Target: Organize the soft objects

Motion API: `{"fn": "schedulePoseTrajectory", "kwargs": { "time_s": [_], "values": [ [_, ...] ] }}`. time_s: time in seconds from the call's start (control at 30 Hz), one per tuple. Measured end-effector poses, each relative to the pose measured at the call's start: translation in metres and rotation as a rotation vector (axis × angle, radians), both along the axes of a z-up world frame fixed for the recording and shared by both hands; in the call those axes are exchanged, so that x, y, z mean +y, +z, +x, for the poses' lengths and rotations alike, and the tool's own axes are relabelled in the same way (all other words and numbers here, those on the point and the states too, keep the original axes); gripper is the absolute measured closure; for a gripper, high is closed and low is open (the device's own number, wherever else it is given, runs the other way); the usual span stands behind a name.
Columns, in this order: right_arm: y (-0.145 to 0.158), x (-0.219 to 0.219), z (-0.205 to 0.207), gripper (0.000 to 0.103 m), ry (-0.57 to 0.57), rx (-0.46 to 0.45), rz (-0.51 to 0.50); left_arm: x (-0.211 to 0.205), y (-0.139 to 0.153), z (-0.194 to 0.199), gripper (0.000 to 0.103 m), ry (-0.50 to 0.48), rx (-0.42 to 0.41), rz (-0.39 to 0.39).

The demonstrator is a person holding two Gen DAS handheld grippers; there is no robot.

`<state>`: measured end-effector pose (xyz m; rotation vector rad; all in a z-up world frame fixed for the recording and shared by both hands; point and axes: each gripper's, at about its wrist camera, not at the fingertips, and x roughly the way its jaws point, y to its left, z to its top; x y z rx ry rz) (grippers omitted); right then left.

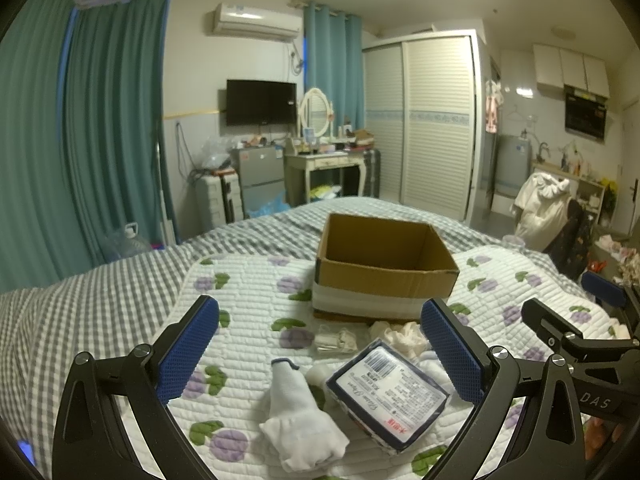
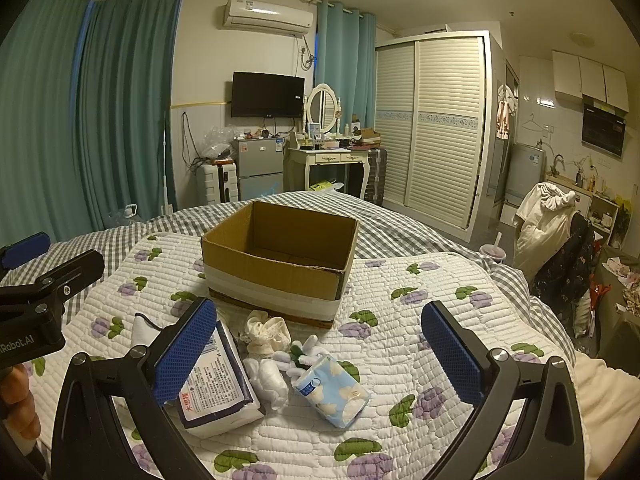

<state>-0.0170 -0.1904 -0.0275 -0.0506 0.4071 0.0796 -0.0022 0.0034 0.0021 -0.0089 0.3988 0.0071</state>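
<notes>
Item 1: cardboard box (image 2: 280, 256), open top, white band round base, nothing visible inside; sits on quilted floral mat (image 2: 420, 344) over gingham bedspread (image 1: 80, 312). Box at 12 o'clock of the soft pile.

Item 2: navy tissue pack (image 1: 388, 392), label up, flat on mat, near side of box.

Item 3: white sock (image 1: 300, 420), crumpled, at 9 o'clock of navy pack, just beside it.

Item 4: cream lace scrunchie (image 2: 266, 332), between navy pack and box.

Item 5: small blue floral tissue pack (image 2: 332, 392), at 3 o'clock of navy pack; white fabric bits between them.

L gripper (image 1: 320, 360): jaws wide, holding nothing, above sock and navy pack.

R gripper (image 2: 320, 360): jaws wide, holding nothing, above floral pack.
</notes>
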Motion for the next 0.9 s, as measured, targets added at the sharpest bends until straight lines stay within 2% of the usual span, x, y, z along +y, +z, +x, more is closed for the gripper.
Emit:
{"fn": "schedulePoseTrajectory", "kwargs": {
  "time_s": [0.23,0.37,0.53,0.7,0.8,0.9],
  "values": [
    [0.006,0.004,-0.007,0.0,0.012,-0.02,-0.007,0.003,0.016,-0.014,0.0,0.004,-0.042,-0.001],
    [0.009,0.009,-0.014,0.0,0.05,-0.02,-0.024,0.01,0.016,-0.022,0.0,0.022,-0.025,0.022],
    [-0.012,0.027,-0.015,0.0,0.119,0.033,-0.061,0.026,-0.016,-0.018,0.0,0.048,0.075,0.013],
    [-0.065,0.057,0.004,0.0,0.219,0.176,-0.089,0.039,-0.072,-0.006,0.002,0.083,0.215,0.024],
    [-0.089,0.069,0.011,0.001,0.262,0.23,-0.107,0.041,-0.094,0.0,0.002,0.073,0.276,0.001],
    [-0.106,0.08,0.02,0.001,0.283,0.272,-0.127,0.037,-0.108,0.006,0.004,0.062,0.318,0.014]
  ]
}}
